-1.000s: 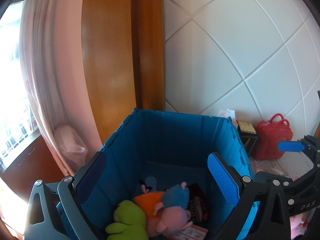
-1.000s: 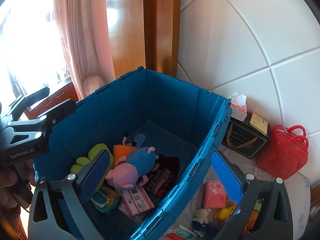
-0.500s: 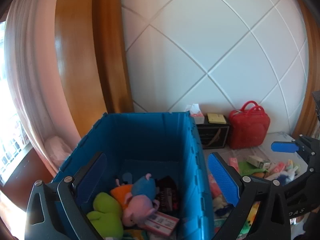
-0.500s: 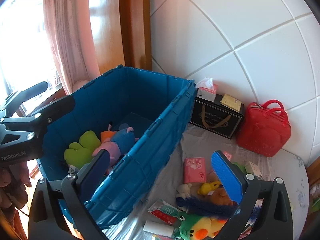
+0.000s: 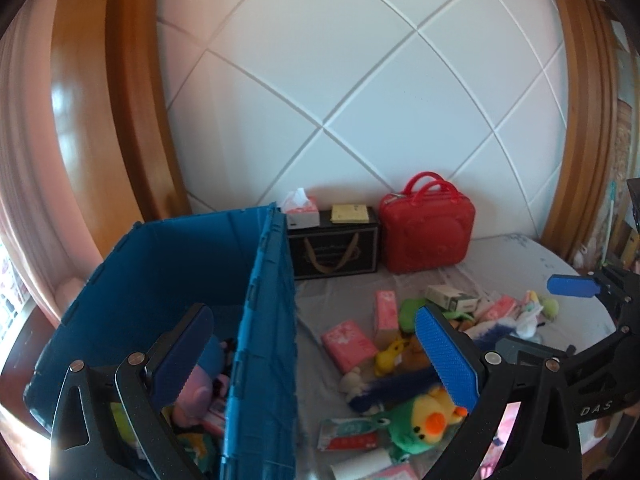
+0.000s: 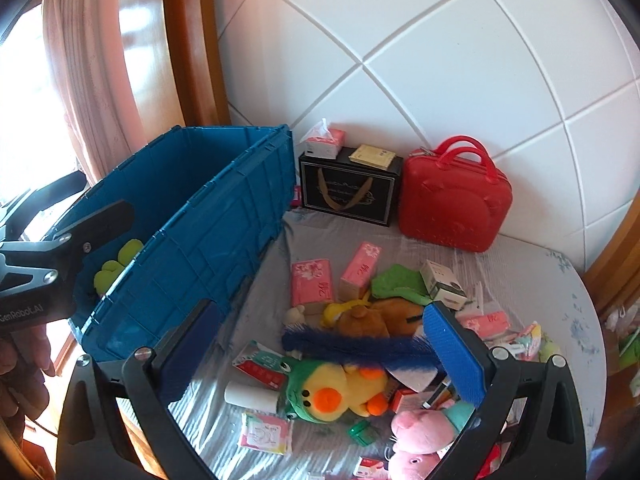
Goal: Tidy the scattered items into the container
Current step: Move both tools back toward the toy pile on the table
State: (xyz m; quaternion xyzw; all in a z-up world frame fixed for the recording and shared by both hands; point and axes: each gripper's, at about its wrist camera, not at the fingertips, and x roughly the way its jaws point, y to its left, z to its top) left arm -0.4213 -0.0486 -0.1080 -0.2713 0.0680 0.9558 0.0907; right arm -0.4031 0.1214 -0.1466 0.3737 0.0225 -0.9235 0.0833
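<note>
Both claws hang spread and empty above the table [image 6: 532,264]. The left claw [image 5: 312,356] straddles the right wall of the blue container [image 5: 264,320], one finger over its inside, the other over the scattered pile. Inside the container lie a pink plush [image 5: 196,394] and a green plush [image 6: 116,264]. The right claw [image 6: 320,352] hovers over the pile beside the container: a yellow duck plush in a green hood [image 6: 332,392], a blue fuzzy strip [image 6: 352,348], pink tissue packs [image 6: 311,282], a small white box [image 6: 444,286] and a pink pig plush [image 6: 424,432]. A red case [image 6: 454,200] and a black gift bag [image 6: 348,192] stand against the wall behind
</note>
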